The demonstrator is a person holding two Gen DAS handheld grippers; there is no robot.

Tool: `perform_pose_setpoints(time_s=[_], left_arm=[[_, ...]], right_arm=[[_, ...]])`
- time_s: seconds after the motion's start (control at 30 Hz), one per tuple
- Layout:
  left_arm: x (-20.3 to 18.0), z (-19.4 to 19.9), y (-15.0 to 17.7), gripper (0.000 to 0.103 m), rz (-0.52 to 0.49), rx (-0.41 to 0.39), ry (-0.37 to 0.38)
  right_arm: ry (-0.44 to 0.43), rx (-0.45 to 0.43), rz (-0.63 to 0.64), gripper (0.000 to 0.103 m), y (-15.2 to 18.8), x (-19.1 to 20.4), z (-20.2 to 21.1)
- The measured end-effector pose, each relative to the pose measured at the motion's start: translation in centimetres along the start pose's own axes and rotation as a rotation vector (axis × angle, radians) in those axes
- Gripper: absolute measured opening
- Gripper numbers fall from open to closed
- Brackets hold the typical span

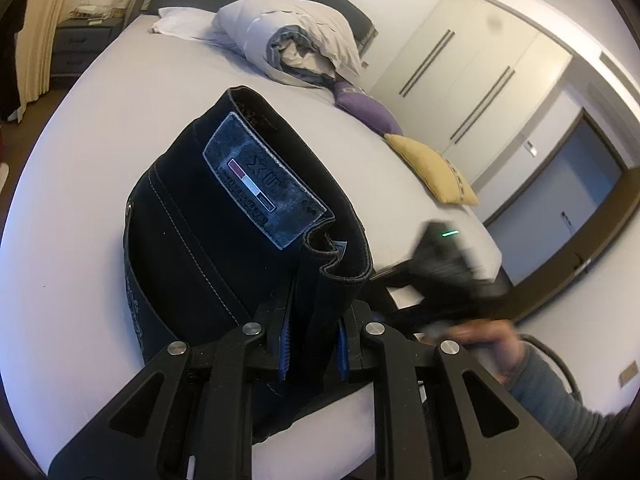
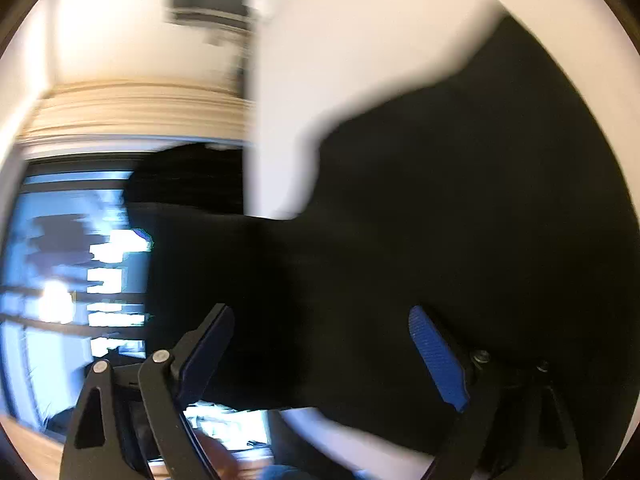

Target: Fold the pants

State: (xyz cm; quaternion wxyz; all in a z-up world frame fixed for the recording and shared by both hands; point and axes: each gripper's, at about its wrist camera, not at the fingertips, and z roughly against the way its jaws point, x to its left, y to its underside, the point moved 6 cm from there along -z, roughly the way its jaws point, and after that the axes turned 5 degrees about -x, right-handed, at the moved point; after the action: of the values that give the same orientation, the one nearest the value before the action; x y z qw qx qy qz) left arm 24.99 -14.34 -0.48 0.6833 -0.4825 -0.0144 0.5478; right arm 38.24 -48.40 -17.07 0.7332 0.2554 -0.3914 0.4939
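My left gripper (image 1: pixel 312 340) pinches the waistband of the dark navy denim pants (image 1: pixel 224 240) on the white bed (image 1: pixel 80 220). My right gripper (image 2: pixel 320 356) is spread wide over blurred dark cloth, gripping nothing.

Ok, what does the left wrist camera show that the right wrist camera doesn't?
Only the left wrist view shows the left gripper shut on the dark navy denim pants, their grey rectangular brand patch, the white-sheeted bed, a mustard yellow cushion, a purple cushion, the rolled grey duvet and the white wardrobe doors.

Only the right wrist view shows the open right gripper, its blue ribbed pads and a blurred bright window.

Both show the pants lying on the bed.
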Motion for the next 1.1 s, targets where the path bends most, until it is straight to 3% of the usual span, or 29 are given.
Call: perform_pose_setpoints(time_s=[0.03,0.1,0.17,0.23,0.3,0.43,0.5,0.53,0.6,0.67,0.73,0.9,1.1], left_arm=[[-0.1,-0.2,0.1,0.016,-0.005,0.005,0.001],[-0.5,-0.6,0.7,0.016,-0.023,0.016,0.002],[-1.1,-1.4,1.3,0.016,-0.038,0.031,0.000],[-1.9,-2.1,1.9,0.016,-0.078,0.044,-0.008],[-2.8,-3.2,2.2,0.016,-0.126,0.056,-0.019],[-5.1,-6.4,2.2,0.016,-0.238,0.084,-0.042],[-6.3,-7.5,2.7,0.016,-0.289,0.096,-0.043],[-6.8,-7.8,3.0,0.016,-0.309,0.101,-0.043],[-8.1,-9.1,3.4,0.016,-0.358,0.112,-0.047],[-8.7,-10.3,3.6,0.016,-0.386,0.125,-0.060],[-8.9,-11.3,3.7,0.016,-0.381,0.136,-0.054],[-11.1,-14.4,3.5,0.016,-0.423,0.155,-0.041],[-13.8,-17.9,1.8,0.016,-0.445,0.143,-0.019]], right_arm=[[-0.016,-0.008,0.009,0.071,0.1,0.2,0.4],[-0.017,-0.008,0.034,0.074,0.4,0.9,1.7],[-0.015,-0.042,0.083,0.087,0.6,2.4,3.7],[-0.101,-0.059,0.111,0.089,0.7,4.6,5.7],[-0.125,-0.067,0.175,0.096,0.7,7.1,7.2],[-0.024,-0.010,0.350,0.100,1.2,11.4,6.9],[0.069,0.023,0.415,0.100,1.6,11.5,6.3],[0.131,0.041,0.443,0.096,1.8,11.0,5.8],[0.185,0.066,0.457,0.070,1.8,10.2,5.5],[0.223,0.045,0.462,0.038,1.4,9.3,6.1],[0.214,0.024,0.446,0.020,1.1,8.8,7.3],[0.233,-0.043,0.509,0.016,0.8,8.3,9.7],[0.158,-0.124,0.492,0.015,-2.0,7.6,11.9]])
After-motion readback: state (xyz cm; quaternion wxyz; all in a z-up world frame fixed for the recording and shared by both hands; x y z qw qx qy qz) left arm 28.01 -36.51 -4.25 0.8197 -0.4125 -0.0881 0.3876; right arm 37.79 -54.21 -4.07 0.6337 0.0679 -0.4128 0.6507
